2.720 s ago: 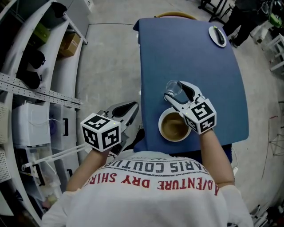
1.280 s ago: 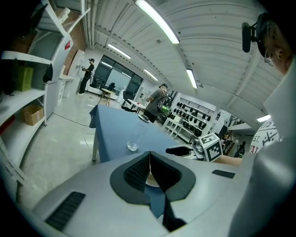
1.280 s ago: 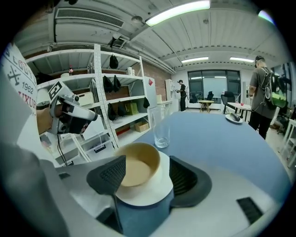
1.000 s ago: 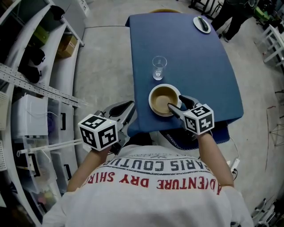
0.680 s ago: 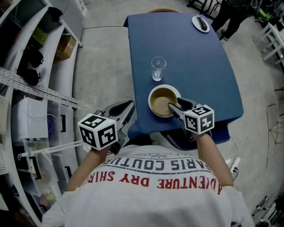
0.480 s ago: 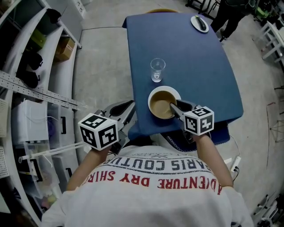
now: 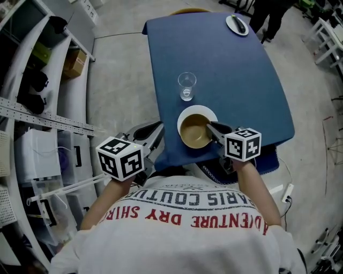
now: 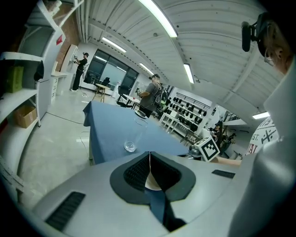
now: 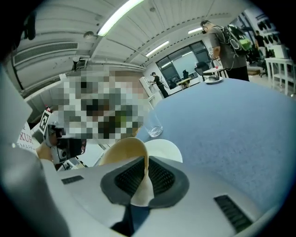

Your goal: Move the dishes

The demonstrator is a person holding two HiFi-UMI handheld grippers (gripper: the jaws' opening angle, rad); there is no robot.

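Note:
A tan bowl [image 7: 194, 132] sits in a white plate [image 7: 199, 111] near the front edge of the blue table [image 7: 241, 80]. My right gripper [image 7: 212, 128] is shut on the bowl's right rim; its jaws have just been closing with that rim between them. The right gripper view shows the thin tan bowl [image 9: 121, 150] wall pinched at my right gripper [image 9: 147, 165], with the white plate [image 9: 165, 149] behind it. A clear glass [image 7: 186, 85] stands upright just beyond the bowl. My left gripper [image 7: 154, 137] hangs off the table's left front corner, shut and holding nothing.
A small plate [image 7: 236, 24] with a utensil lies at the table's far right corner, where a person [image 7: 266, 12] stands. Shelving [image 7: 37, 101] with boxes runs along the left. In the left gripper view the glass [image 8: 132, 137] stands on the blue table.
The right gripper let go of the glass, which now stands on the table, moved to the bowl and closed its jaws on the bowl's right rim. The left gripper stays shut.

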